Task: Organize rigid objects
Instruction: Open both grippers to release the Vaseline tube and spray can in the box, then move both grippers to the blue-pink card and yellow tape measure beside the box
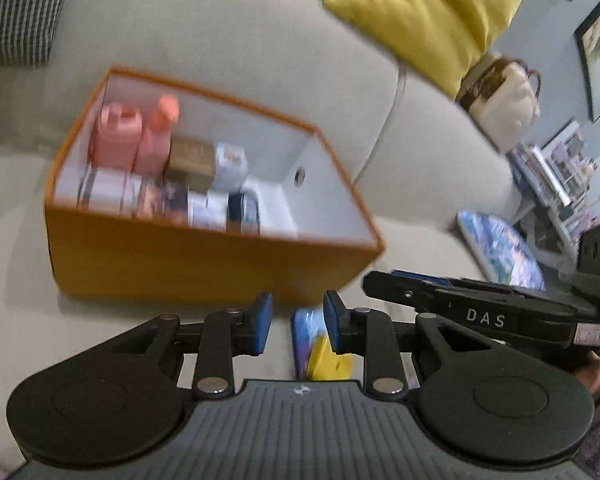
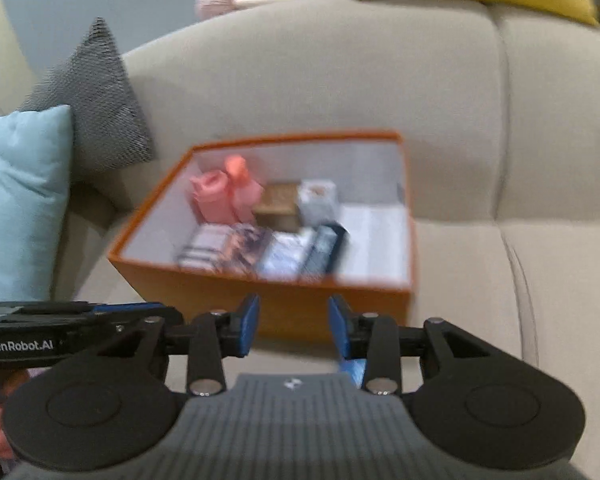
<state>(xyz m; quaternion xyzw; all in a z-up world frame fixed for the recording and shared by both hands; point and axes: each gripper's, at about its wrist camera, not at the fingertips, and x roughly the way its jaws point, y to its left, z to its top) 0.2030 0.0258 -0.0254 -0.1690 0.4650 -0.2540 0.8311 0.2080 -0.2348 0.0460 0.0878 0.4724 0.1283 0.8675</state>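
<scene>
An orange box (image 1: 204, 264) with white inner walls stands on the beige sofa seat (image 1: 16, 240). It holds two pink bottles (image 1: 118, 136), a brown carton (image 1: 192, 162), a white carton (image 1: 230, 162) and a row of several flat packs (image 1: 156, 198); its right end is bare. My left gripper (image 1: 297, 322) hovers open in front of the box, nothing between its blue pads (image 1: 260, 326). A blue and yellow pack (image 1: 320, 354) lies on the seat under it. My right gripper (image 2: 294, 326) is open and empty too, facing the same box (image 2: 300, 304).
A yellow cushion (image 1: 424, 12) leans on the backrest, and a striped cushion (image 1: 18, 8) sits at the far left. A light blue cushion (image 2: 20, 200) and a grey one (image 2: 96, 100) lie left of the box. A blue patterned cushion (image 1: 500, 252) and a white bag (image 1: 504, 100) are on the right.
</scene>
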